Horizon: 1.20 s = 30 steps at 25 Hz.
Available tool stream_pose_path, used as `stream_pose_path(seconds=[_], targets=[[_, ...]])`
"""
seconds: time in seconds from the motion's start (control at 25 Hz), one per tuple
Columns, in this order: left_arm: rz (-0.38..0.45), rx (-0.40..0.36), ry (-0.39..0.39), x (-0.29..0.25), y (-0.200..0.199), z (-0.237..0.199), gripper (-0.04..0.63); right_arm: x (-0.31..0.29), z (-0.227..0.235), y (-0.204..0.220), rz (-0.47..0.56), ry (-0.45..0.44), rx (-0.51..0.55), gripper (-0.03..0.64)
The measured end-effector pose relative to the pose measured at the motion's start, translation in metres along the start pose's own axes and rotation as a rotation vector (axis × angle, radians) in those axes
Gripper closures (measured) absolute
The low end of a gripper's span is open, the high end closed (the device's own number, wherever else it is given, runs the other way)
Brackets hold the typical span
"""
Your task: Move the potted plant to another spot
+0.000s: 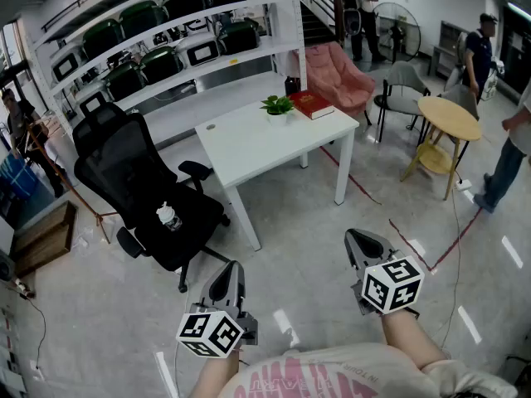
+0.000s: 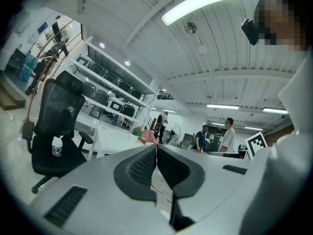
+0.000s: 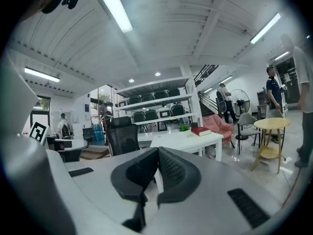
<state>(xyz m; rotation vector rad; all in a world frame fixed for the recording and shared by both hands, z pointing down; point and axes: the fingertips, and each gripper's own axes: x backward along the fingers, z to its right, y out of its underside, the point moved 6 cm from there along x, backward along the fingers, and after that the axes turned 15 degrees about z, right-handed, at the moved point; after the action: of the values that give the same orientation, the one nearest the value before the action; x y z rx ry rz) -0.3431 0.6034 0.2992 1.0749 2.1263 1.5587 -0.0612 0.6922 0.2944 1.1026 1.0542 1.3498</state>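
Room: open workroom with a grey floor; metal shelving [image 1: 166, 31] along the far wall, people standing far right.

Fixtures:
- White table [image 1: 265, 143], far centre.
- Black office chair [image 1: 141, 181] to its left, a small bottle [image 1: 168, 216] on the seat.
- Pink armchair [image 1: 336, 71] beyond the table.
- Round wooden table [image 1: 448, 118], far right.

Task item: potted plant [image 1: 277, 106], upright on the white table's far edge, just beside a red book [image 1: 311, 104] on its right.

Tools:
- Left gripper [image 1: 227, 279]: jaws pressed together, nothing between them.
- Right gripper [image 1: 362, 247]: jaws likewise clenched on nothing.
- Both are held near the person's body, well apart from the table.

Step in hand: approach only; the plant looks untouched.

Next move, as judged: walk up to the table, spread one gripper's jaws, bring them around the pot below the leaves without nudging the book, then close and lift.
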Motion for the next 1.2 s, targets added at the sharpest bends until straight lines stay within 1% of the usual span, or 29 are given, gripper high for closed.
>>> stream_pose_path(seconds=[0.32,0.52,0.76,1.08,1.2], targets=[[-0.004,0.011,-0.004,-0.005,-0.006,-0.006,0.571,-0.009,0.0,-0.003,-0.008,0.004,0.002,0.603],[-0.002,0.007,0.002,-0.013,-0.008,-0.02,0.571,-0.024,0.001,0.001,0.01,0.014,-0.047,0.601],[0.014,-0.015,0.037,-0.033,-0.019,-0.039,0.571,-0.047,0.001,0.0,0.044,0.048,-0.115,0.601],[0.025,0.012,0.087,-0.051,-0.017,-0.072,0.571,-0.075,-0.009,0.025,0.019,0.046,-0.104,0.601],[0.011,0.019,0.089,-0.055,-0.014,-0.078,0.571,-0.08,-0.011,0.032,0.003,0.056,-0.096,0.601]])
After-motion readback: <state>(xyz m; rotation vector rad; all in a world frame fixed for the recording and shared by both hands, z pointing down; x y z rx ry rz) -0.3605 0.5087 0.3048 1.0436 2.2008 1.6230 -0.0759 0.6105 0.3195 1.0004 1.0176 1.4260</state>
